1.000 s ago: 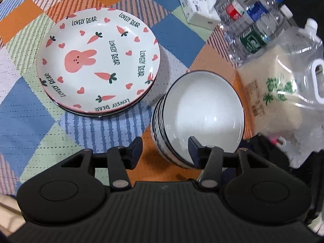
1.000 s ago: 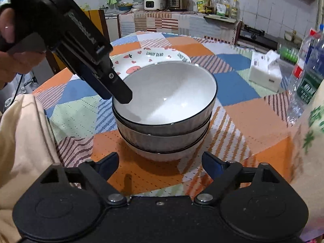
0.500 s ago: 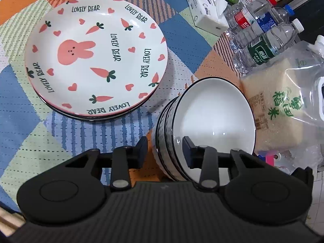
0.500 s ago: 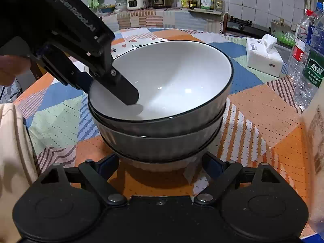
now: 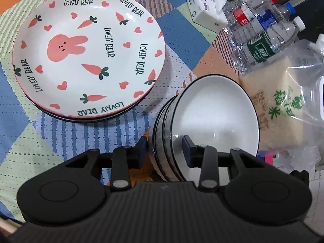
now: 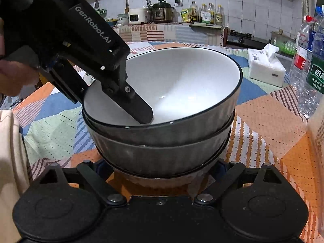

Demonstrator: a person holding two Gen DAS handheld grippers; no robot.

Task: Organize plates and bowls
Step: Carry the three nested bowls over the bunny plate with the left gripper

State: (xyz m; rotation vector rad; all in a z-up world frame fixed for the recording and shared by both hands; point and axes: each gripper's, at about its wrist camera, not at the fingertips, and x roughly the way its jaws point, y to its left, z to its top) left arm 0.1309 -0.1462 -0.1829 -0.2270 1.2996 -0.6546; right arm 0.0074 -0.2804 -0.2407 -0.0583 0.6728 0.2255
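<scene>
Desk (image 5: 12,109), covered by a patchwork cloth of blue, orange and green squares, carrying all items shown. Stack of plates (image 5: 89,54), top one printed with a pink rabbit, carrots, hearts and the repeated words "LOVELY BEAR", lying flat on the far left of the desk in the left wrist view. Stack of bowls (image 5: 214,117), white inside with dark rims and grey ribbed outsides, standing just beside the plates and tilted; three nested rims are countable in the left wrist view. Left gripper (image 5: 164,149), its jaws narrowed onto the near wall of the bowl stack, one finger outside, the other inside the top bowl; its black body, marked "GenRobot.AI", appears in the right wrist view (image 6: 139,111). Right gripper (image 6: 162,170), low against the base of the bowl stack, its jaws spread wide either side of the bottom bowl; the fingertips are hidden under the stack, so contact cannot be told. Bag of rice (image 5: 283,105), clear plastic with green Chinese characters, just beside the bowls. Water bottles (image 5: 263,46), with green, blue and red labels, behind the bag. Tissue pack (image 5: 204,6), white, at the far edge. Rice cookers (image 6: 149,14) and oil bottles stand on a rear counter below a tiled wall.
</scene>
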